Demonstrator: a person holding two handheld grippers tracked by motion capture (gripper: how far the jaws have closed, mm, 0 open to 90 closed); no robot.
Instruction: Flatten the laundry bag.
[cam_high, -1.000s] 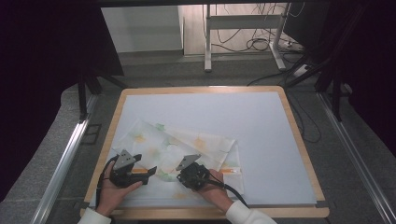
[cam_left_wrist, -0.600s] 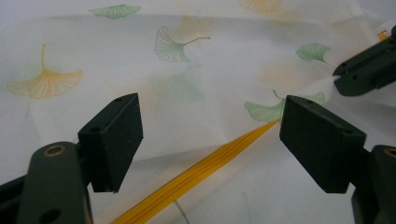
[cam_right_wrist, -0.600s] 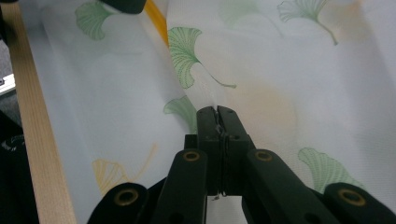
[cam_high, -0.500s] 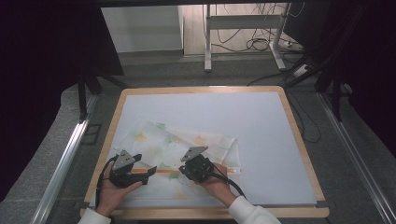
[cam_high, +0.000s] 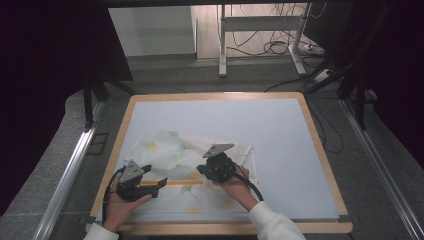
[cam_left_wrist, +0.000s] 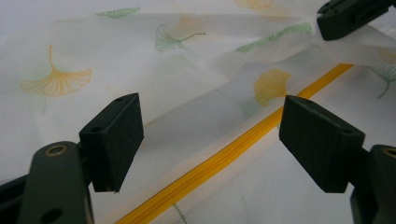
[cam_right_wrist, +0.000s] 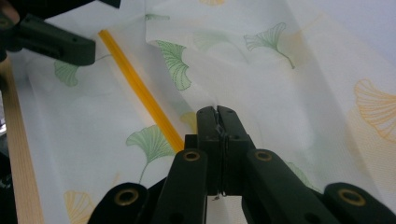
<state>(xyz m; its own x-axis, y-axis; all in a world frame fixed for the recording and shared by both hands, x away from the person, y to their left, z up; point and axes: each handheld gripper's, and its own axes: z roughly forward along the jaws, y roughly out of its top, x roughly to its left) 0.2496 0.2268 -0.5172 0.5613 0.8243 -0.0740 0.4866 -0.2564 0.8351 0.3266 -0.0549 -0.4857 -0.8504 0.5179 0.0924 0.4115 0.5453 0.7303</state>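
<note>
Nearest the table's front edge, the left gripper (cam_high: 161, 184) rests with its black jaws spread wide over a sheer white fabric pouch printed with green and orange ginkgo leaves (cam_high: 165, 155), just above its bright yellow zipper (cam_left_wrist: 243, 149). Slightly farther in, the right gripper (cam_right_wrist: 218, 116) has its jaws pressed together, pinching a raised fold of that pouch. Beyond, the fabric lies rumpled on the pale blue wood-framed table (cam_high: 280, 130).

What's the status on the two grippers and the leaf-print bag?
Left gripper open over yellow zipper. Right gripper shut on sheer white ginkgo-print bag. Nothing in the way.
</note>
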